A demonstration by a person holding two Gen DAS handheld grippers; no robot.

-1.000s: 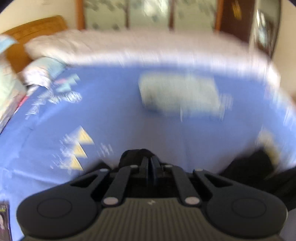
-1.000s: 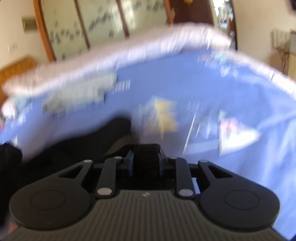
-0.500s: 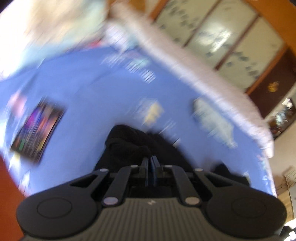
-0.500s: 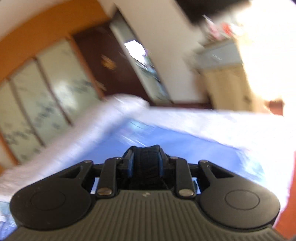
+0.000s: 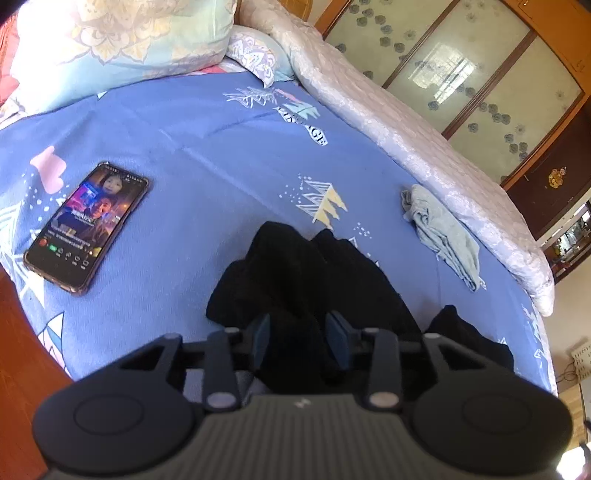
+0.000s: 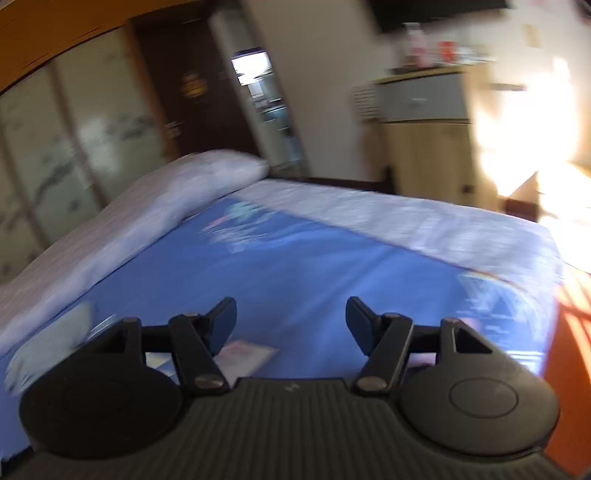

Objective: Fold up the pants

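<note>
Our left gripper (image 5: pixel 298 338) is opening over bunched black pants (image 5: pixel 306 273), whose near part it hides; our right gripper (image 6: pixel 291 325), blurred, is opening on nothing.

PLACE: home bedroom | EVIDENCE: bed with blue patterned sheet (image 5: pixel 207 147) filling mid-frame; pillows (image 5: pixel 122 33) upper left; rolled pale quilt (image 5: pixel 406 140) along its far edge; wardrobe with frosted floral doors (image 5: pixel 472 74) upper right | UNSURE: blurred right view, probably a wooden cabinet (image 6: pixel 424 140) upper right
</note>
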